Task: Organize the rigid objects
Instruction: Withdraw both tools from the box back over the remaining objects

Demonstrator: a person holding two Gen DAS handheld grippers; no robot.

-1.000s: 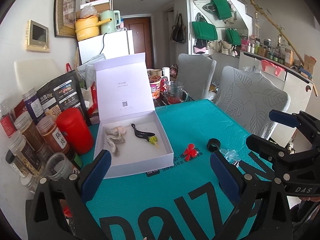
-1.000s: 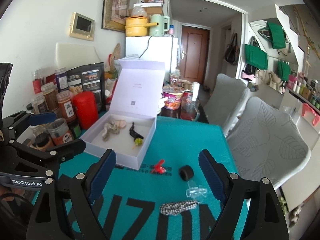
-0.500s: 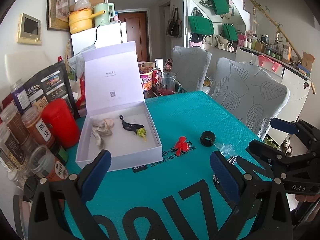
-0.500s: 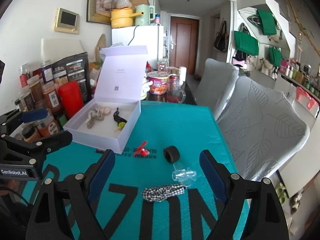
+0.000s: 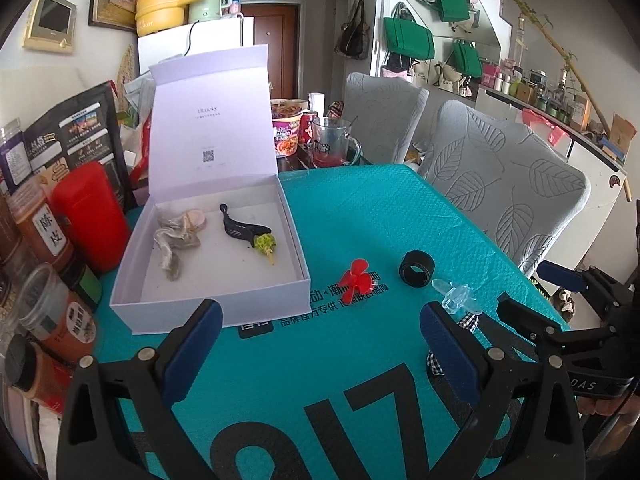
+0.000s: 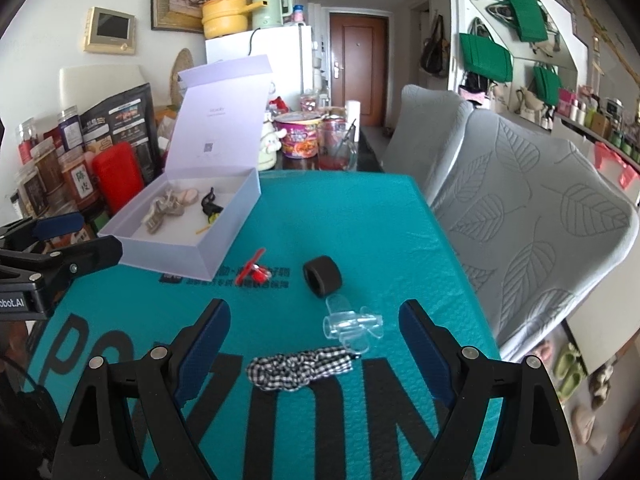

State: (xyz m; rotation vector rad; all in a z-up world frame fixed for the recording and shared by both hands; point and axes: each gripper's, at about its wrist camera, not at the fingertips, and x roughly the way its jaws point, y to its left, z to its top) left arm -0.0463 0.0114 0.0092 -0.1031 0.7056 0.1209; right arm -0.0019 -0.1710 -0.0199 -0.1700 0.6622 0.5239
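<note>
An open white box (image 5: 224, 300) (image 6: 224, 236) sits on the teal mat and holds a beige clip (image 5: 176, 236), a black clip (image 5: 236, 229) and a green piece (image 5: 265, 243). On the mat lie a red clip (image 5: 357, 280) (image 6: 251, 269), a black ring (image 5: 416, 269) (image 6: 321, 276), a clear plastic piece (image 5: 456, 296) (image 6: 350, 324) and a checked scrunchie (image 6: 298, 367). My left gripper (image 5: 320, 344) is open and empty, near the box's front. My right gripper (image 6: 314, 344) is open and empty, over the scrunchie.
Spice jars (image 5: 48, 232) and a red canister (image 5: 90, 216) crowd the left edge. A noodle cup (image 5: 286, 128) and glass mug (image 5: 332, 142) stand behind the mat. Grey chairs (image 5: 504, 188) line the right side.
Both grippers have pulled back and tilted down; the box and loose items sit farther off and lower in view. Nothing was picked up.
</note>
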